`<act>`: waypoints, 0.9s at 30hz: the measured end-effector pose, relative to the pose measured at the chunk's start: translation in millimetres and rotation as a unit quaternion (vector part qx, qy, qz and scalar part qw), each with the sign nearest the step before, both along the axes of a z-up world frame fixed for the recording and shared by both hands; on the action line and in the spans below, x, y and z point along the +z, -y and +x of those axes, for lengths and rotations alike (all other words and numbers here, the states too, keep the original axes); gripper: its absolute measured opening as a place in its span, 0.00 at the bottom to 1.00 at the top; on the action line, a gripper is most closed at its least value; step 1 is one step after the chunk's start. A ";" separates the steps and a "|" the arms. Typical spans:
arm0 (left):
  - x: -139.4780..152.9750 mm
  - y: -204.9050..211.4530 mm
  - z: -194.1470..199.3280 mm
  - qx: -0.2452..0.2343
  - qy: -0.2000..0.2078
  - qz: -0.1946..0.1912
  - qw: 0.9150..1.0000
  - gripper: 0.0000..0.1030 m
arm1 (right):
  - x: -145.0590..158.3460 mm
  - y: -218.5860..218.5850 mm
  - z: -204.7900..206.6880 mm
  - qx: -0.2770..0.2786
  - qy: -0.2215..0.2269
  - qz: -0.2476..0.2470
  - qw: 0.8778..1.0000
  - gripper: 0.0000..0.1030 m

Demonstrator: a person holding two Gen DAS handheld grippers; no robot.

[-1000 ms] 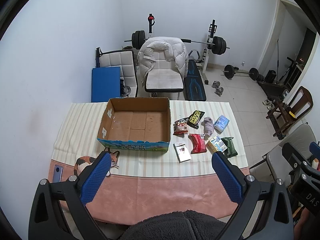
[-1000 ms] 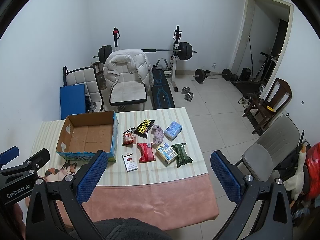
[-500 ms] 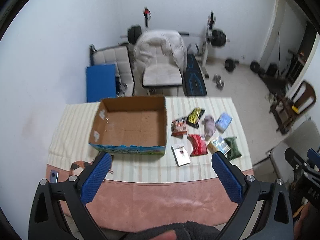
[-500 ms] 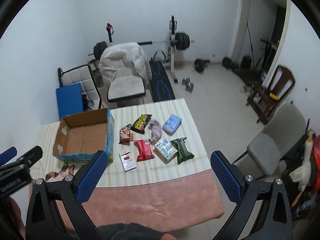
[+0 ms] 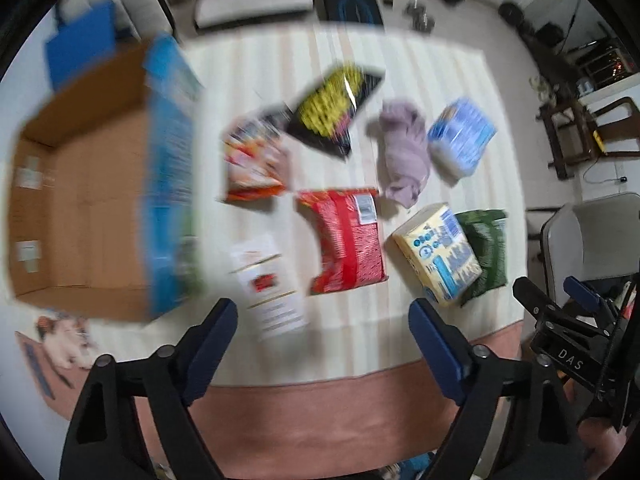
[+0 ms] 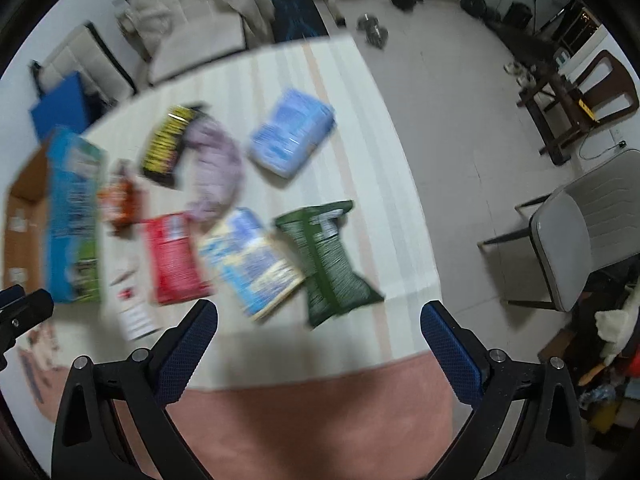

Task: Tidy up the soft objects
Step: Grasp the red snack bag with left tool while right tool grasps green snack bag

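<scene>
From the left wrist, the left tongs [image 5: 323,319] stood wide open and empty above the surface [image 5: 360,344]; packets lay beside the open cardboard box [image 5: 92,216], the red packet [image 5: 347,242] nearest. From the right wrist, the right tongs [image 6: 319,320] gaped empty near the green packet [image 6: 328,256]. Best to slow down and centre on one packet before closing.

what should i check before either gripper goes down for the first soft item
1. Left gripper open, nothing between its fingers: ok.
2. Right gripper open, nothing held: ok.
3. Cardboard box open on top, nothing seen inside: ok.
4. Purple cloth lies apart from the red packet, free to grasp: ok.
5. Green packet touches or overlaps the yellow-blue pack; clean grasp: cannot tell.
6. Both views sharp enough to aim: not ok, blurred.
</scene>
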State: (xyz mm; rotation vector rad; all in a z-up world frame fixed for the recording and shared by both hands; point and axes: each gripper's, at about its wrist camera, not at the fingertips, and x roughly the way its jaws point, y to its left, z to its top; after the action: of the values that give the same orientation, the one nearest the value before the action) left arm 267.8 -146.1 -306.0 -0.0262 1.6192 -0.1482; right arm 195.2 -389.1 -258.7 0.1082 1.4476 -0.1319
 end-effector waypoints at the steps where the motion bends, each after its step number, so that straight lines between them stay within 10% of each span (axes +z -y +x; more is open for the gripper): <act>1: -18.0 5.9 6.5 0.001 -0.016 0.000 1.000 0.80 | -20.1 4.9 8.9 -0.001 -0.012 -0.001 1.000 0.98; 15: -120.5 28.0 16.0 0.013 -0.100 0.010 0.995 0.76 | -119.0 27.2 43.5 -0.004 -0.089 0.014 0.996 0.91; 20: -124.0 34.2 15.1 0.011 -0.080 0.021 0.997 0.51 | -139.6 36.8 45.2 -0.012 -0.115 0.032 0.993 0.74; 27: -73.1 28.8 2.4 0.015 -0.057 0.028 0.998 0.43 | -135.3 41.2 39.6 -0.031 -0.093 0.019 0.995 0.37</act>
State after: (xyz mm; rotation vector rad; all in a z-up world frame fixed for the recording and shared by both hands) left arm 270.2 -174.9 -379.0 -0.0154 1.7357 -0.0793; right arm 234.8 -430.3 -393.9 0.1747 1.6346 -0.1689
